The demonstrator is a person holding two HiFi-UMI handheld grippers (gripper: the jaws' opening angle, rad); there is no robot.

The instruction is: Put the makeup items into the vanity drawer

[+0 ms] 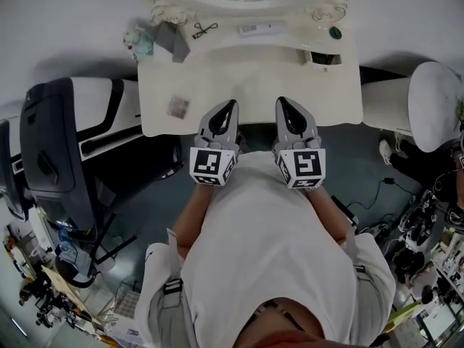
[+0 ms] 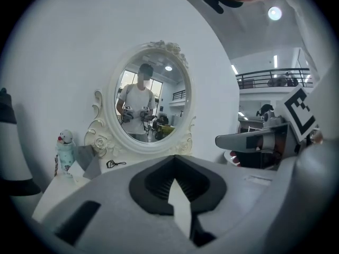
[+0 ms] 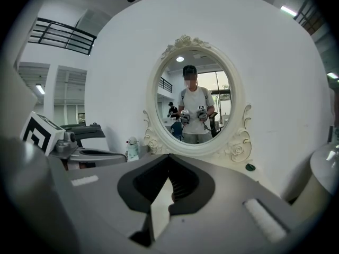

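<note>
The left gripper [image 1: 230, 106] is clenched on nothing, its dark pads meeting with only bare tabletop showing past them, and the right gripper [image 1: 283, 101] is the same: shut and empty. Both hang side by side at the front edge of the table [image 1: 254, 85], near the middle of the head view. The makeup things all lie untouched on top. A little bottle with a doll's head [image 1: 138, 42] and a grey box [image 1: 172, 40] are at the upper left, a black wire tool [image 1: 205, 29] and a flat white strip [image 1: 261, 28] are along the back, and a dark round thing [image 1: 335, 32] is at the upper right. A small square thing [image 1: 177, 107] lies alone lower left, closest to the left gripper. No view shows the drawer. It is probably under the front edge, so it would be best to find its pull and slide it out first, spreading the jaws before reaching, and then take the nearest item. The head view alone gives this layout. The gripper views alone show the pads meeting, and the oval mirror [image 3: 197, 107] with the person reflected in it, holding both grippers.
</note>
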